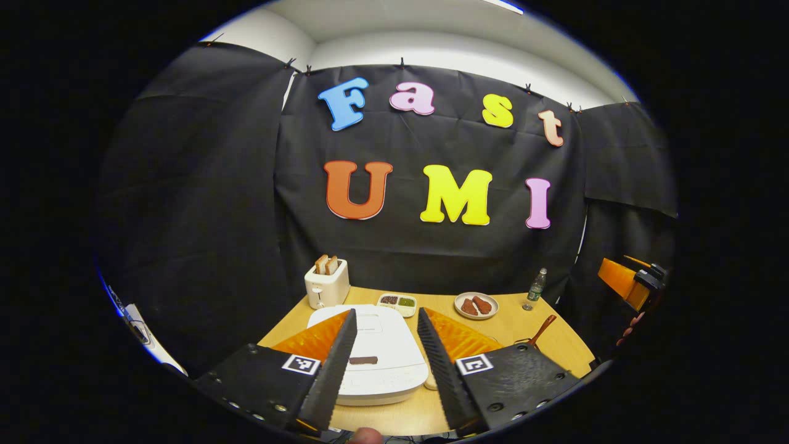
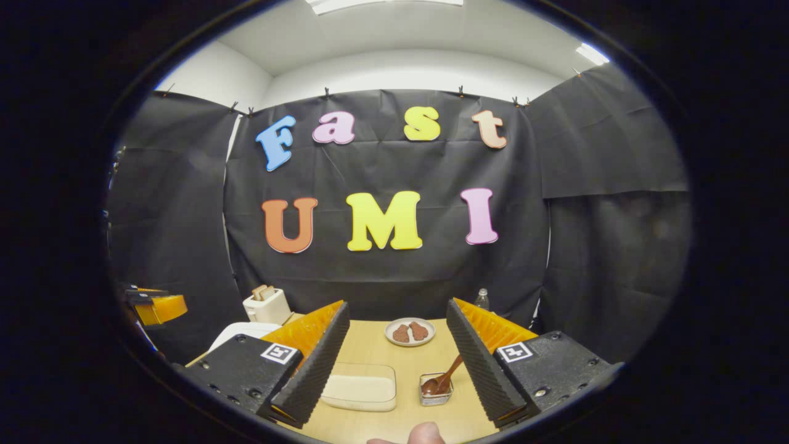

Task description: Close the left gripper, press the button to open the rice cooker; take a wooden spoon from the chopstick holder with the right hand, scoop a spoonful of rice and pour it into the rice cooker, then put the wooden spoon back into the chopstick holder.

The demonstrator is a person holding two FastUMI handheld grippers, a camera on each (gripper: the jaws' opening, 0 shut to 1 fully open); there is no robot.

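1. The white rice cooker (image 1: 376,351) sits with its lid down at the near left of the wooden desk (image 1: 524,324), straight ahead of the left gripper (image 1: 387,361). In the right gripper view its corner (image 2: 237,336) peeks out at the left.
2. The left gripper's fingers (image 1: 336,361) stand apart with nothing between them, held above the desk short of the cooker.
3. The wooden spoon (image 2: 445,376) leans in a small clear chopstick holder (image 2: 436,390), bowl end down and handle tilted up to the right. In the left gripper view its handle (image 1: 542,330) pokes up at the right of the desk.
4. A shallow translucent tray (image 2: 360,386), pale inside with what looks like rice, lies just left of the holder.
5. The right gripper (image 2: 394,364) hovers above the desk's near edge, fingers (image 2: 474,364) spread wide and empty; tray and holder show in the gap between them.
6. A round plate (image 2: 410,332) farther back carries two brown pieces of food.
7. A white toaster (image 1: 327,283) at the back left has two slices of toast standing in its slots.
8. Beside it, a small divided dish (image 1: 397,303) holds something dark in one compartment and something green in the other.
9. A clear bottle (image 1: 536,288) stands at the back right; its label is too small to read.
10. Each gripper bears square black-and-white marker tags (image 1: 301,364), with no legible words.
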